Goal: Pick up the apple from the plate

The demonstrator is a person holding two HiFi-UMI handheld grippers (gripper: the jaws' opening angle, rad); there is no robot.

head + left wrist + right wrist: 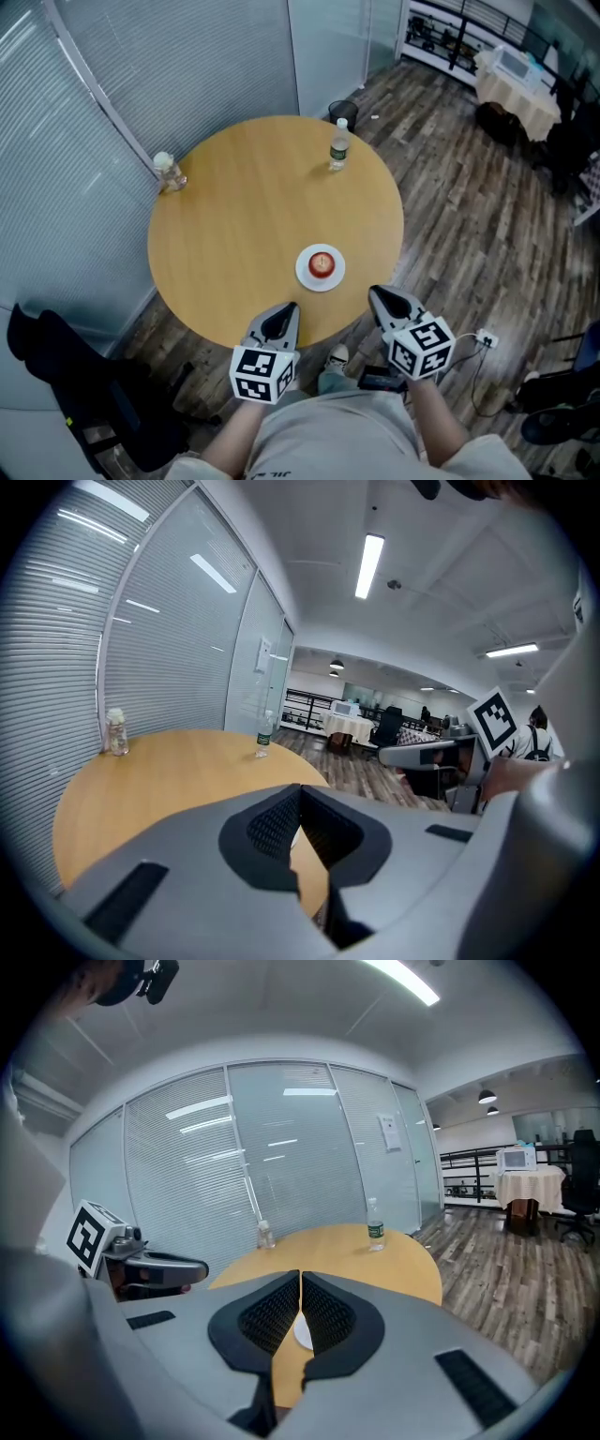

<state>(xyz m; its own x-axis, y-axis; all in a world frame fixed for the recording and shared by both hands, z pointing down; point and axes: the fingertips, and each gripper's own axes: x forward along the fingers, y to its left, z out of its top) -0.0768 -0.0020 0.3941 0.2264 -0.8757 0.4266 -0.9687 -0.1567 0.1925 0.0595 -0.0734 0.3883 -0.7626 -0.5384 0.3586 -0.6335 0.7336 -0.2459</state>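
Note:
A red apple (322, 263) sits on a small white plate (306, 276) near the front edge of a round wooden table (244, 206). My left gripper (279, 315) hovers at the table's near rim, left of the plate, jaws shut with nothing between them. Just off the rim, right of the plate, my right gripper (382, 300) is also shut and empty. In the right gripper view a sliver of the white plate (302, 1334) shows behind the closed gripper (300, 1283). In the left gripper view the shut left gripper (299, 797) hides the apple.
A water bottle (338, 145) stands at the table's far edge and a small jar (168, 171) at its left edge. Blinds and glass walls rise on the left. A black chair (56, 366) is at lower left; a power strip (484, 338) lies on the floor at right.

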